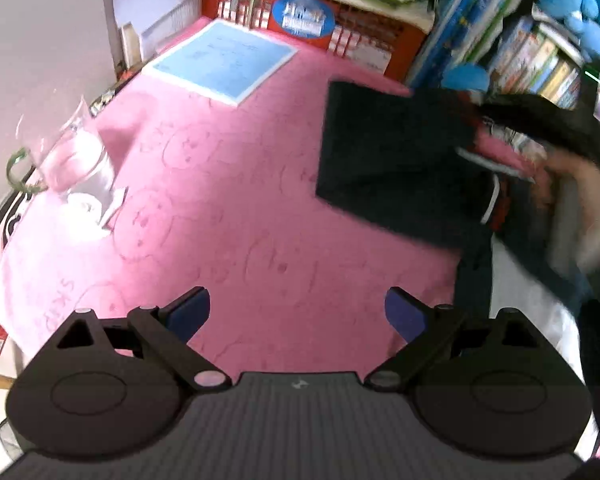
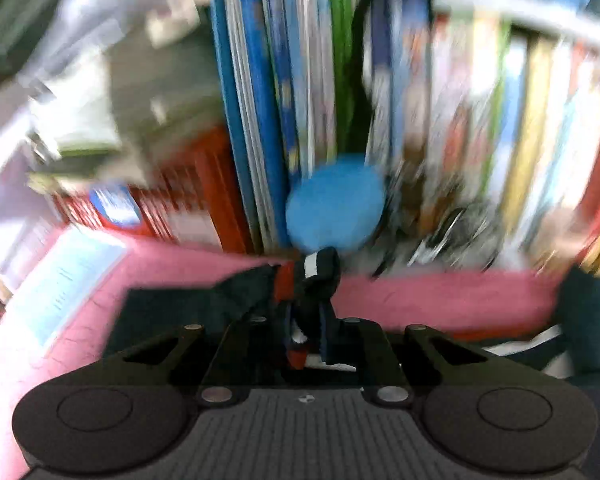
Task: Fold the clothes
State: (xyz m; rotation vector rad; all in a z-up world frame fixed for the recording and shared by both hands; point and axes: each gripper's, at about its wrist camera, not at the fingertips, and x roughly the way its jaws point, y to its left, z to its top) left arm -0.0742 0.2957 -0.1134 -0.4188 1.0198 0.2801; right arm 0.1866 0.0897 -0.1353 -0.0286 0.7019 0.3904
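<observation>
Close by, the left gripper (image 1: 297,312) hangs over the pink cloth (image 1: 228,200) that covers the counter. Its blue-tipped fingers (image 1: 192,312) are spread wide with nothing between them, so I think it is waiting for a corner to take.

The right gripper (image 2: 306,336) is busy. Its fingers are pressed together on a bunch of the dark garment (image 1: 392,160), which has a bit of red and white trim. Part of the garment is lifted up, and the rest lies flat on the pink cloth, over on the right side of the counter. Holding one edge high like that lets the cloth swing over itself, which fits making a fold. How many folds are in it already I cannot tell.

To the left stands a clear glass jug (image 1: 72,156), well away from the garment, so it should not get bumped. Farther back lies a blue paper sheet (image 1: 224,60), then a red crate (image 1: 340,28) and rows of books (image 2: 440,100) with a blue plush toy (image 2: 336,208) in front.

A lot is hard to see. The right view is smeared. The person's hand (image 1: 560,184) is only a blur at the edge of the left view. The garment's far side is hidden behind the lifted part, and I cannot tell what kind of clothing it is.
</observation>
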